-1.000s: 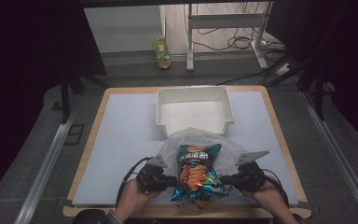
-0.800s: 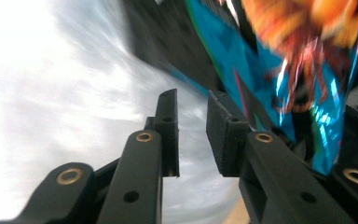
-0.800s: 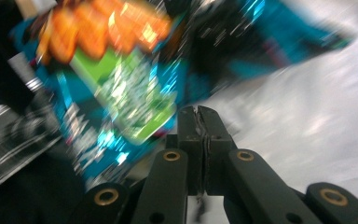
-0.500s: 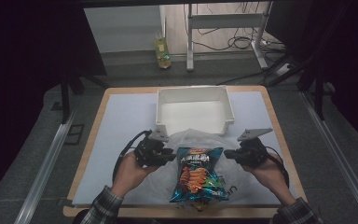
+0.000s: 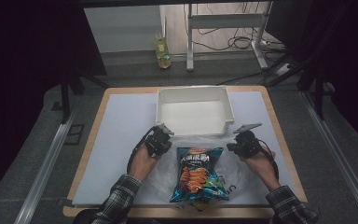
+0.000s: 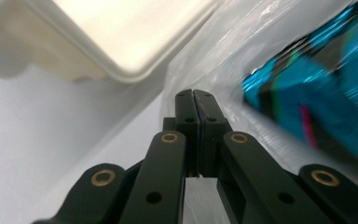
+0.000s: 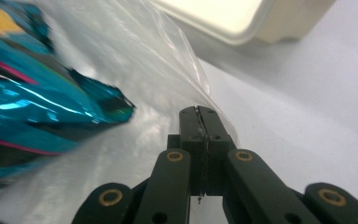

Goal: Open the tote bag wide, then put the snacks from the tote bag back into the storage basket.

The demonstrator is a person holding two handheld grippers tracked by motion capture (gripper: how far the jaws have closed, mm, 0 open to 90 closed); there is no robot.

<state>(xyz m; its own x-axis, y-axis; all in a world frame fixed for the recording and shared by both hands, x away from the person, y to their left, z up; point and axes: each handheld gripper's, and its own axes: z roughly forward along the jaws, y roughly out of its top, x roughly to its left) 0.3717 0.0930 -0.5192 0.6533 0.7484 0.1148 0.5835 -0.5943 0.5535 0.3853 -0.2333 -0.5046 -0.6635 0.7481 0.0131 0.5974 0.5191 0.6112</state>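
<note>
A blue chip bag (image 5: 198, 175) lies inside a clear plastic bag (image 5: 235, 170) on the white mat near the table's front. My left gripper (image 5: 167, 138) is at the plastic bag's far left corner. Its jaws have just been closing and now stand shut on the film (image 6: 223, 60), with the chip bag (image 6: 317, 88) to their right. My right gripper (image 5: 232, 146) holds the far right corner, pressed together on the plastic (image 7: 144, 56), with the chip bag (image 7: 37, 107) to its left. Both grippers sit just in front of the white tray (image 5: 227, 112).
The empty white tray's rim shows close ahead in the left gripper view (image 6: 121, 74) and in the right gripper view (image 7: 242, 35). The white mat (image 5: 121, 130) covers the wooden table. A bottle (image 5: 163, 51) stands on the floor beyond it.
Both hands have moved away from the person toward the tray, drawing the plastic bag's far edge with them. The chip bag has stayed near the front edge.
</note>
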